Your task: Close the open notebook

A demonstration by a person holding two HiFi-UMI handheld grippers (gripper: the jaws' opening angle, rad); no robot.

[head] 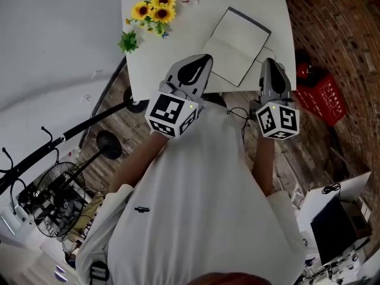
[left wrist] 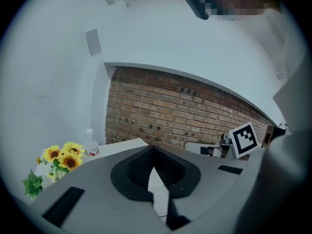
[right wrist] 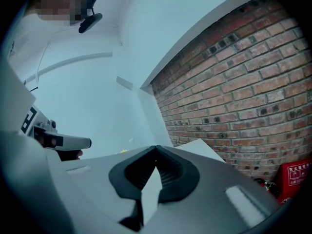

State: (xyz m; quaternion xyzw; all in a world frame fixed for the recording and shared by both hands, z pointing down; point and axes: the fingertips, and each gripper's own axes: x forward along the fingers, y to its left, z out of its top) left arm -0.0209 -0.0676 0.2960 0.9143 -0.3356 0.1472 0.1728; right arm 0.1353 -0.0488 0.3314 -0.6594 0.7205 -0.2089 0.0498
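Hovering before one notebook (head: 237,43) and three sunflowers (head: 162,13): left gripper (head: 200,60), right gripper (head: 270,64), both pinched closed, empty.

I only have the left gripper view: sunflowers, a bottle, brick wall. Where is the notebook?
Observer: Head view shows the notebook on the white table, to the right of the sunflowers.
Operator: Where are my grippers?
Observer: The left gripper and right gripper are at the table's near edge, one either side of the notebook's near corner.
Operator: Right jaws?
Observer: Together, nothing between them.
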